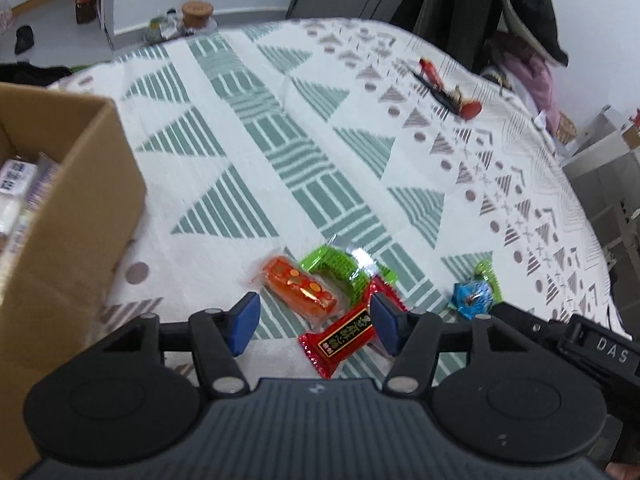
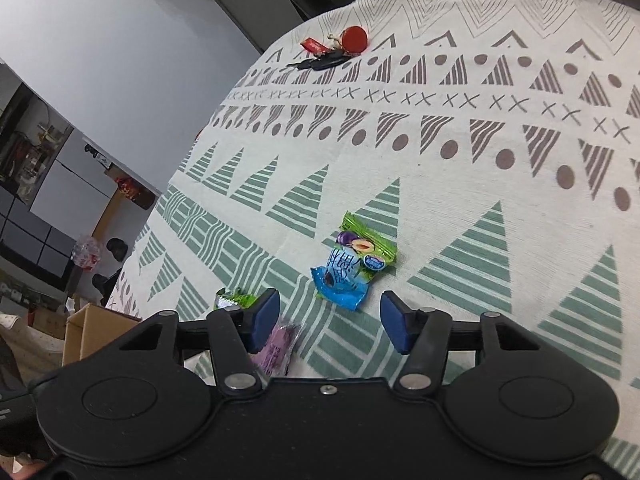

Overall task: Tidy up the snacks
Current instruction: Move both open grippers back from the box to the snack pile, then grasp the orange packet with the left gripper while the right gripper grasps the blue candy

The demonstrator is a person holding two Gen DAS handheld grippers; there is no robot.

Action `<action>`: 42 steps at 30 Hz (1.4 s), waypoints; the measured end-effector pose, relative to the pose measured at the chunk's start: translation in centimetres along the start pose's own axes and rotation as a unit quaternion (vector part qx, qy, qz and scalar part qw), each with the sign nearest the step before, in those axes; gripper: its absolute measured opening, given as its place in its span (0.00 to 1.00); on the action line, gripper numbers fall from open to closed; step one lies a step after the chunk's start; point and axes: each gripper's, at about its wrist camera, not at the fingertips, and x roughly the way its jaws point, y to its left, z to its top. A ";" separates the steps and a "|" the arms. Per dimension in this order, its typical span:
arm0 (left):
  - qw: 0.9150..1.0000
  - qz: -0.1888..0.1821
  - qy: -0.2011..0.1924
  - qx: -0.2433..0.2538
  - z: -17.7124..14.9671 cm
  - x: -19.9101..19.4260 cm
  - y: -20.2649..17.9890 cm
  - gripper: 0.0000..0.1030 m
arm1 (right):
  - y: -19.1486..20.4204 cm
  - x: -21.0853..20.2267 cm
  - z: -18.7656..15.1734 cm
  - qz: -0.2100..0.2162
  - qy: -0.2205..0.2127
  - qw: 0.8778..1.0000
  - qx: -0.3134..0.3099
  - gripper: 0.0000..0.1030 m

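Observation:
In the left wrist view my left gripper [image 1: 314, 322] is open just above a small pile of snacks on the patterned tablecloth: an orange packet [image 1: 298, 286], a green packet [image 1: 336, 270] and a red packet [image 1: 340, 338] lying between the fingers. A blue-and-green packet [image 1: 476, 292] lies to the right. In the right wrist view my right gripper [image 2: 326, 320] is open, just short of that blue-and-green packet [image 2: 352, 266]. A purple packet [image 2: 278, 346] lies by its left finger, and a green packet [image 2: 234, 300] sits behind that finger.
A cardboard box [image 1: 56, 216] with wrapped snacks inside stands at the left of the table; it also shows in the right wrist view [image 2: 96, 330]. Keys with a red tag [image 2: 336, 48] lie near the far edge. A chair with clothes [image 1: 500, 12] stands behind the table.

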 end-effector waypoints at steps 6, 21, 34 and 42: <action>1.000 0.004 0.007 -0.013 0.8 1.9 0.5 0.58 | -0.6 1.6 0.3 -0.003 0.005 1.000 0.005 0.54; 0.999 0.047 0.001 -0.013 1.7 3.9 1.1 0.23 | 0.6 3.6 0.7 -0.021 -0.010 0.999 -0.039 0.49; 0.999 0.038 -0.016 -0.007 1.3 0.9 1.4 0.17 | 0.9 1.9 0.6 -0.014 -0.020 0.999 -0.034 0.28; 0.999 0.033 -0.043 -0.001 1.5 -2.9 1.4 0.17 | 3.2 -0.2 0.2 0.010 -0.039 0.998 -0.053 0.28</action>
